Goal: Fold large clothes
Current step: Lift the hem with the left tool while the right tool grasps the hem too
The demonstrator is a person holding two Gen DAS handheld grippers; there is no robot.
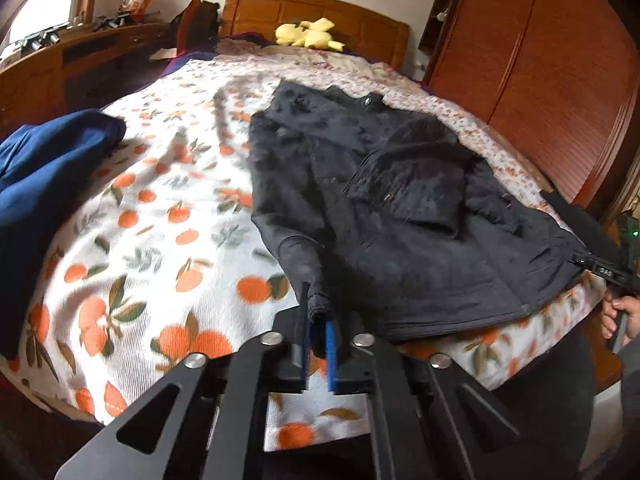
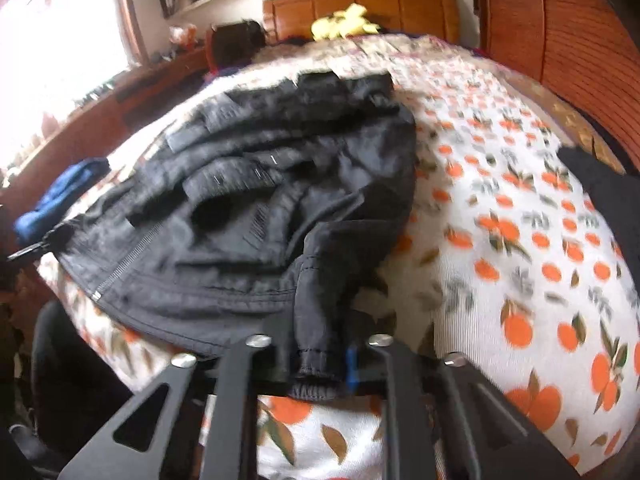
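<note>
A blue garment lies at the bed's left edge. The black jacket lies near the foot edge. Left tongs pinch one sleeve cuff; right tongs pinch the other.

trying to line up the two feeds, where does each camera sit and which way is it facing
Left wrist: sits on the left claw near the foot of the bed, facing the headboard; the claw pinches a sleeve cuff of the black jacket; the person's right hand shows at the right edge.
Right wrist: sits on the right claw, also facing the headboard; the claw grips the jacket's other cuff; no hand visible.
Shared: black jacket, orange-print bedspread, blue garment, yellow plush toy.
</note>
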